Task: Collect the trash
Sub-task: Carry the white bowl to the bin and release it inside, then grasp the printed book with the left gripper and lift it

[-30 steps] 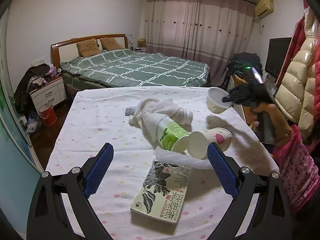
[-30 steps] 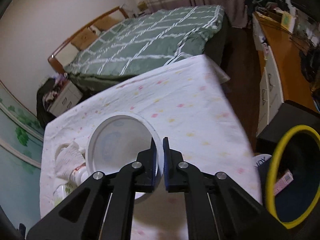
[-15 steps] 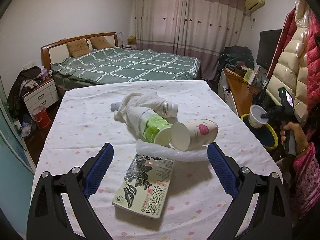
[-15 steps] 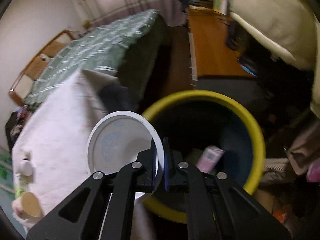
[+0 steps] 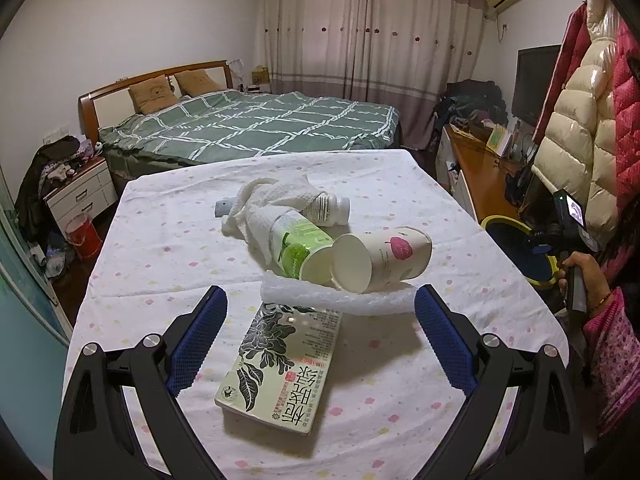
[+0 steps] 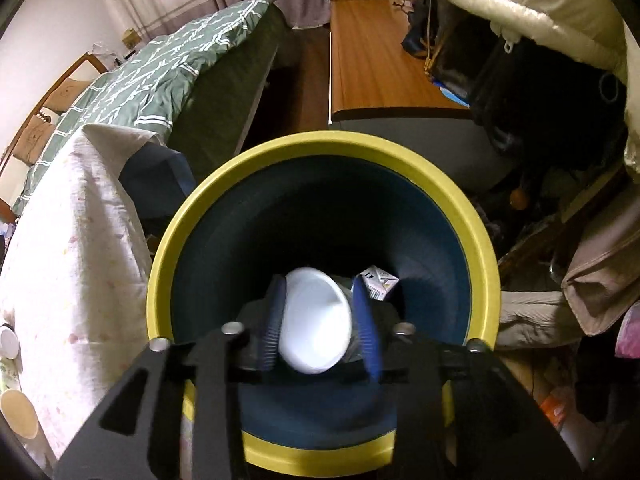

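In the right wrist view my right gripper points down into the mouth of a yellow-rimmed, dark blue bin. Its jaws are opening. A white paper cup, blurred, sits loose between the fingers, with a gap on its right side. A small white box lies deeper in the bin. My left gripper hangs open over the table, above a book. Just beyond it lie a strip of white foam wrap, a tipped paper cup with a pink leaf, a green-labelled bottle and a white pill bottle.
A white cloth drapes over the bottles on the dotted tablecloth. The bin stands off the table's right edge, next to a wooden desk. A person's hand holds the right tool there. Hanging coats crowd the right side.
The right gripper swung from above the table to over the bin and tilted down; its jaws have parted from the white cup's rim. The left gripper has stayed open.
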The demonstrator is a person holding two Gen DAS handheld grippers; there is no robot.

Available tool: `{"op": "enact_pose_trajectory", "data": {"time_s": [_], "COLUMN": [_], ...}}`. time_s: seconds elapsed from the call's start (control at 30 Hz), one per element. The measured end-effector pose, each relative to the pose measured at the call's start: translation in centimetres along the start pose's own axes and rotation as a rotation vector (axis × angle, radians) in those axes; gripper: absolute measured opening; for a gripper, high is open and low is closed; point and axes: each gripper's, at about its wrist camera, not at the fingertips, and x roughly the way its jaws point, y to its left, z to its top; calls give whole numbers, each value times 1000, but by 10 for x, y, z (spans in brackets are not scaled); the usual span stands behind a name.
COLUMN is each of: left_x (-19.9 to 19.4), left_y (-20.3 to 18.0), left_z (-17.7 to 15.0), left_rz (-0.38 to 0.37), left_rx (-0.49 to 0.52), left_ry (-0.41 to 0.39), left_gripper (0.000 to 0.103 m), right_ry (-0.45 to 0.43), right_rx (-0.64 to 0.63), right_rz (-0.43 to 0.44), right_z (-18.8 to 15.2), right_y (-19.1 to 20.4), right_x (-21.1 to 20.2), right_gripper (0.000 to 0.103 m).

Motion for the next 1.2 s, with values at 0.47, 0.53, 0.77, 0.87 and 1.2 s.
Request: {"op": "enact_pose_trajectory", "data": {"time_s": [0.47, 0.53, 0.77, 0.87, 1.2], "left_x": [27, 34, 60, 70, 97], "left_y": [19, 22, 28, 29, 35], "left_z": [-27, -30, -37, -38, -43], "left_rz": [-26, -44, -32, -42, -75], "left_rx": [31, 43, 79, 106, 83], "left_ry": [103, 124, 184, 213, 311], "left_gripper": [93, 93, 93, 93, 76], "right_ry": [-51, -49, -48, -42, -47], "right_rx": [-68, -76, -94, -103, -115], "right_rz": [82, 87, 103, 109, 129], "right_z": [-15, -16, -19, -21, -28], "right_y": [26, 30, 38, 41, 40], "right_x": [-35, -35, -34, -33, -40], "right_gripper": [41, 41, 48, 48, 48]}}
